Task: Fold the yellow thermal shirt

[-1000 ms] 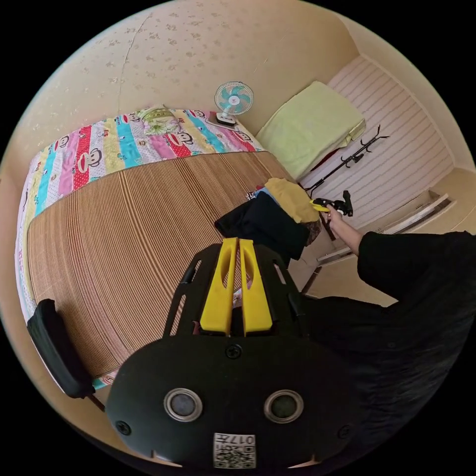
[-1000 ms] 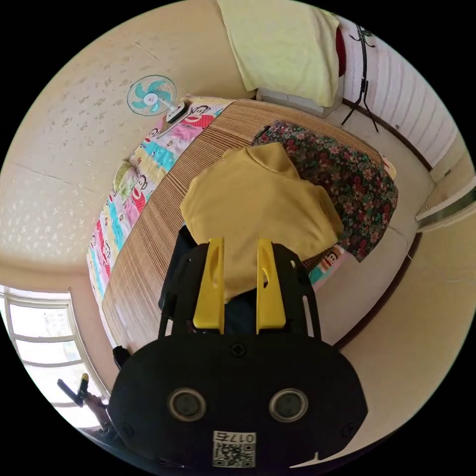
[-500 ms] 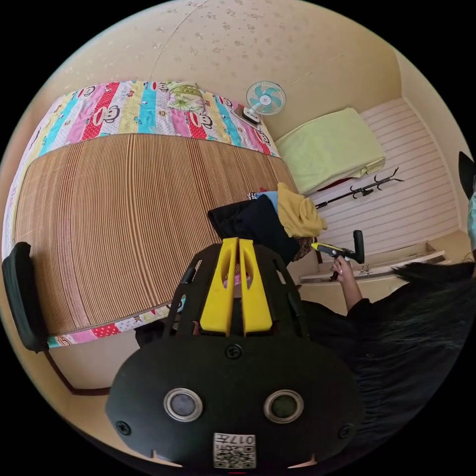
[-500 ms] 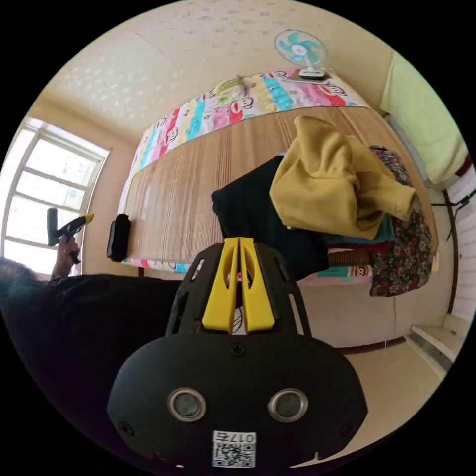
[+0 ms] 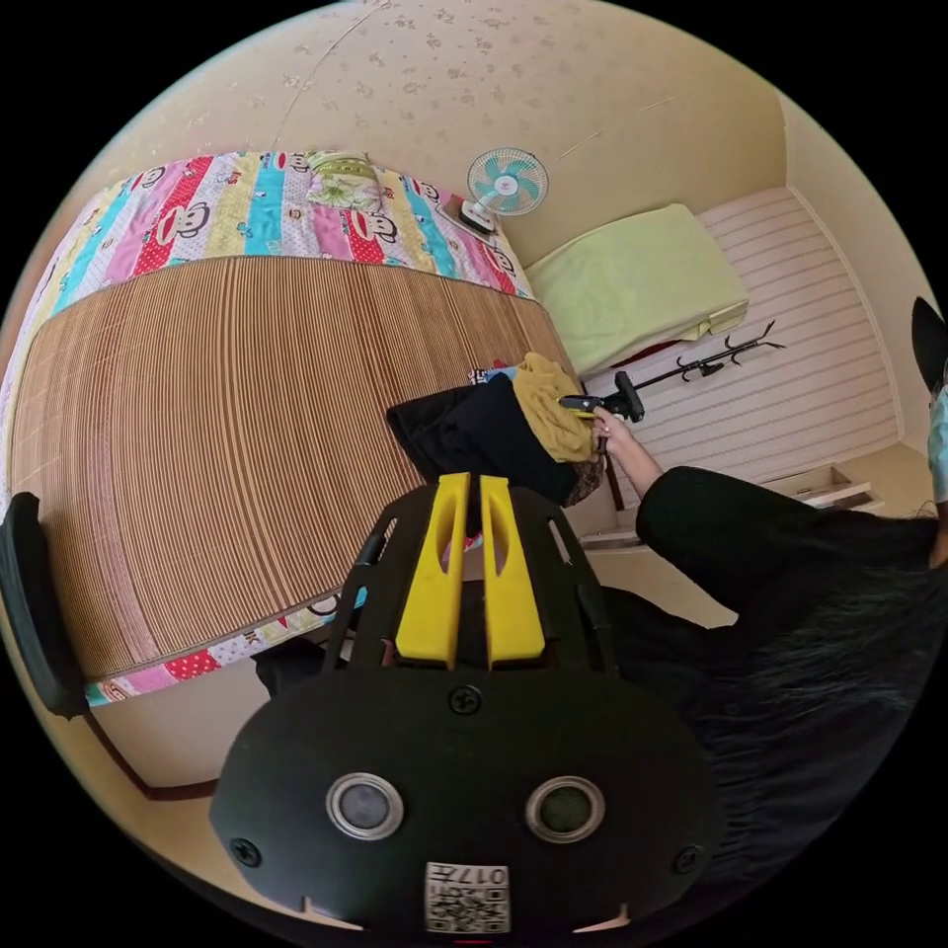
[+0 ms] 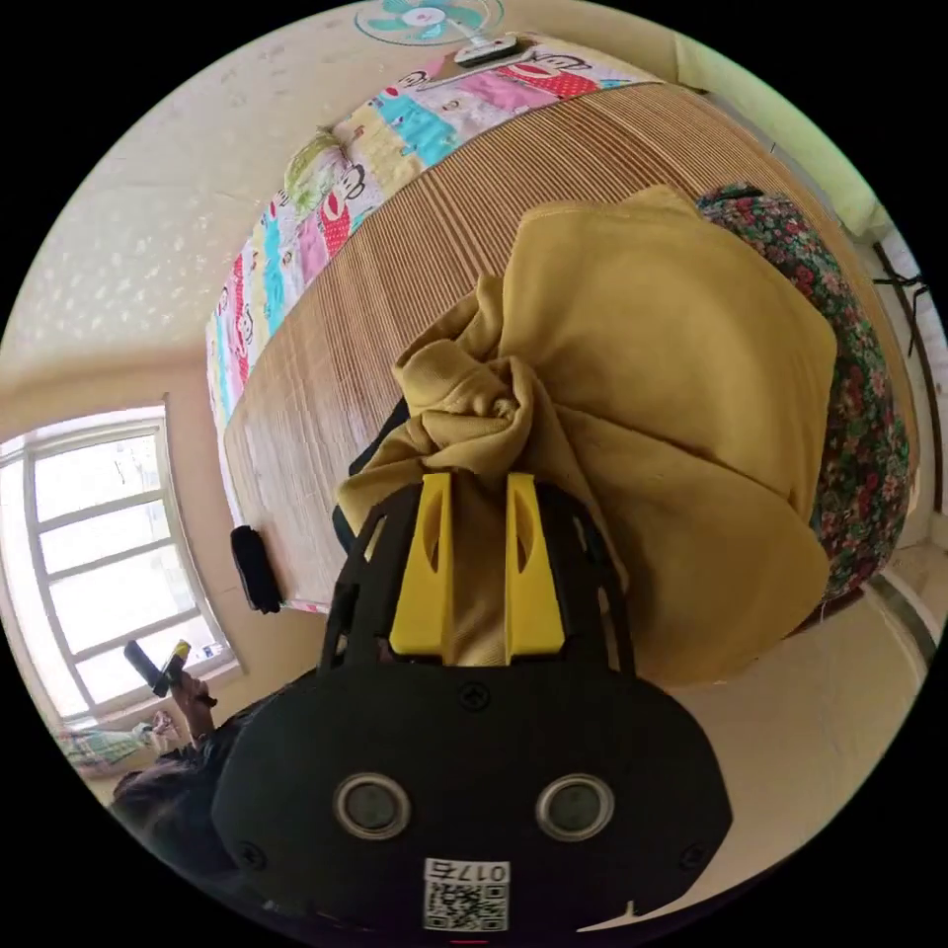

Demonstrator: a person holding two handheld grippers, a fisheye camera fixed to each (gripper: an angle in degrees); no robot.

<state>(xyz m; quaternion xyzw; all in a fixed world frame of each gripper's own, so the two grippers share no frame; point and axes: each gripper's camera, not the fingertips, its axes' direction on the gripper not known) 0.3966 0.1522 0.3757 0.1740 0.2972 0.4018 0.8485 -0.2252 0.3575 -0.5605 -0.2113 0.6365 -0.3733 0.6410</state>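
Note:
The yellow thermal shirt lies bunched on top of a pile of clothes at the bed's near corner. A twisted wad of its cloth runs between the jaws of my right gripper, which press on it. In the left gripper view the same shirt is small, and my right gripper touches it, held by a hand in a black sleeve. My left gripper hangs off the bed's edge with only a narrow slit between its jaws and nothing in them. It is also far off at the lower left as my left gripper.
Under the shirt lie a black garment and a floral cloth. A striped bamboo mat covers the bed. A small fan stands at the bed's far corner. A coat stand and a green-covered block stand beyond it.
My right gripper has come back to the pile and its jaws now hold a wad of the yellow shirt; half a second ago it was shut and empty, away from the pile.

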